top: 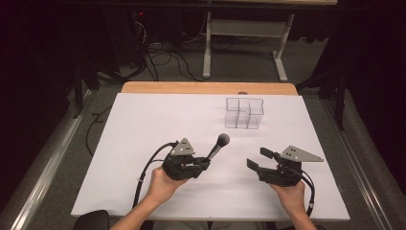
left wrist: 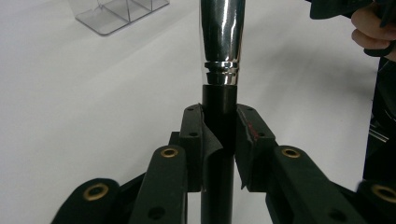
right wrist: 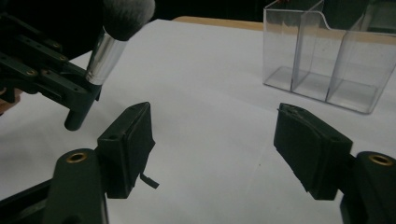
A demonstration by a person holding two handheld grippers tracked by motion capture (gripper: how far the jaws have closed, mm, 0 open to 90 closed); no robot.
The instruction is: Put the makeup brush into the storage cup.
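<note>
A makeup brush (top: pixel 219 145) with a black handle, a chrome ferrule and a dark bristle head points up and away over the white table top (top: pixel 143 124). My left gripper (top: pixel 205 163) is shut on its handle; in the left gripper view both pads press the black handle (left wrist: pixel 218 100) below the ferrule. My right gripper (top: pixel 259 159) hovers at the right, open, with nothing between its jaws (right wrist: pixel 215 144). In the right gripper view the brush (right wrist: pixel 109 46) and the left gripper (right wrist: pixel 46 79) show at the upper left.
A clear plastic organiser (top: pixel 244 113) with several compartments stands at the back of the table, right of centre (right wrist: pixel 327 56). A wooden edge (top: pixel 206 87) runs along the table's far side. Beyond it are cables and a desk frame on the floor.
</note>
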